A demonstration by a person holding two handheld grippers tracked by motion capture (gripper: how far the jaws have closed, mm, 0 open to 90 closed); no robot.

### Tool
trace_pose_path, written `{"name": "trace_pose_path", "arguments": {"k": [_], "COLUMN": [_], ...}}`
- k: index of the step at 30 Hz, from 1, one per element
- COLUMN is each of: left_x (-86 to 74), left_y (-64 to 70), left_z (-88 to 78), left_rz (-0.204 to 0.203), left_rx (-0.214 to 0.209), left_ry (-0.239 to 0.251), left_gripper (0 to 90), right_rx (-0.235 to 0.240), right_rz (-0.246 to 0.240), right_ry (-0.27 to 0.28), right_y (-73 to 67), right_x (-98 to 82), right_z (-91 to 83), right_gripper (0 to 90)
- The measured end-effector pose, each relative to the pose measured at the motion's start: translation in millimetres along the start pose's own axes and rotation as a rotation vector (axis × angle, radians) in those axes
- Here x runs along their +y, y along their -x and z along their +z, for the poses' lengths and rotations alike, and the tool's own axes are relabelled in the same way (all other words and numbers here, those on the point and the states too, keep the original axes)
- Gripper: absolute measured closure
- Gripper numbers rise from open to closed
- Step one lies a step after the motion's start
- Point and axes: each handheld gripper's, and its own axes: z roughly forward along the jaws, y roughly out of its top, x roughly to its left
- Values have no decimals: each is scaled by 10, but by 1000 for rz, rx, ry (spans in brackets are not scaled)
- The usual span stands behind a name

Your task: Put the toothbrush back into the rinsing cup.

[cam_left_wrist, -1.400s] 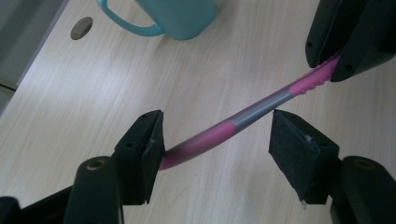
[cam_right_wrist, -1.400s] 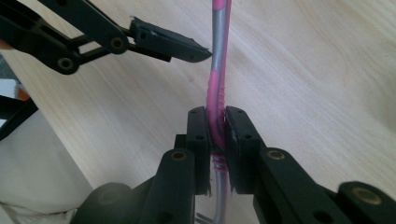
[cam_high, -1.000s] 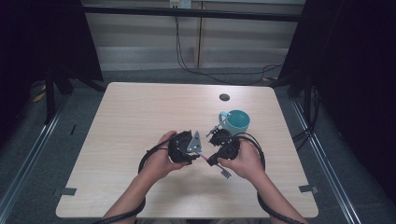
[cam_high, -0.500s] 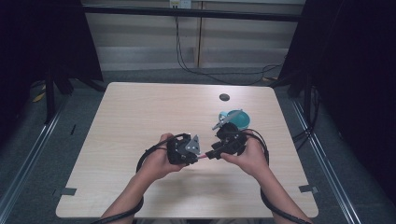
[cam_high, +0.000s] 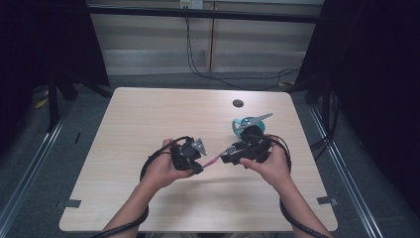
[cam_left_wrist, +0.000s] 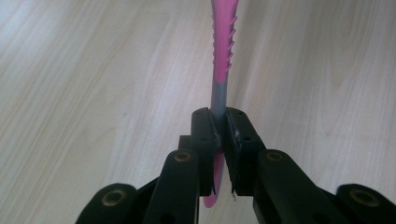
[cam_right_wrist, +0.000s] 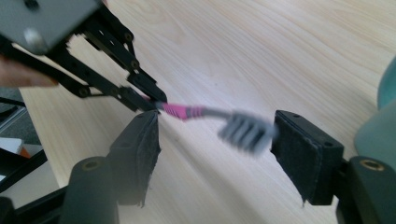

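- Since a second ago the right claw [cam_high: 233,154] has let go of the toothbrush [cam_high: 216,157]: its jaws have just been opening, and in the right gripper view the bristle head [cam_right_wrist: 246,132] sits between the pads without touching either. The left claw [cam_high: 198,166] has meanwhile closed on the handle, and the two hands have drawn slightly apart.
- The toothbrush now hangs above the surface [cam_high: 148,119], level between the two hands, with the teal cup [cam_high: 242,124] just behind the right hand.
- Risk: the left claw pinches only the thin grey and pink handle [cam_left_wrist: 219,100] near its end, so the long brush could pivot or slip in the pads and drop.
- Risk: the right claw's pads stand close on both sides of the head; pulling away at an angle could snag the bristles and twist the brush.
- Left claw: clamped tight on the handle. Right claw: apart, holding nothing.
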Motion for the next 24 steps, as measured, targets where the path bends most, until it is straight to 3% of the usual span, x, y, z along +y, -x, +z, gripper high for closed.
{"name": "trace_pose_path", "arguments": {"k": [5, 14, 24], "left_x": [-23, -52, -67], "left_y": [-53, -82, -87], "left_z": [-61, -101, -99], "left_rz": [-66, -155, -243], "left_rx": [-5, -8, -44], "left_ry": [26, 71, 123], "left_gripper": [829, 829, 828], "right_rx": [21, 41, 66], "right_rz": [40, 67, 86], "right_ry": [25, 81, 134], "right_y": [62, 53, 33], "right_x": [-94, -153, -182], "right_z": [-1, 27, 98], "right_gripper": [319, 320, 338]}}
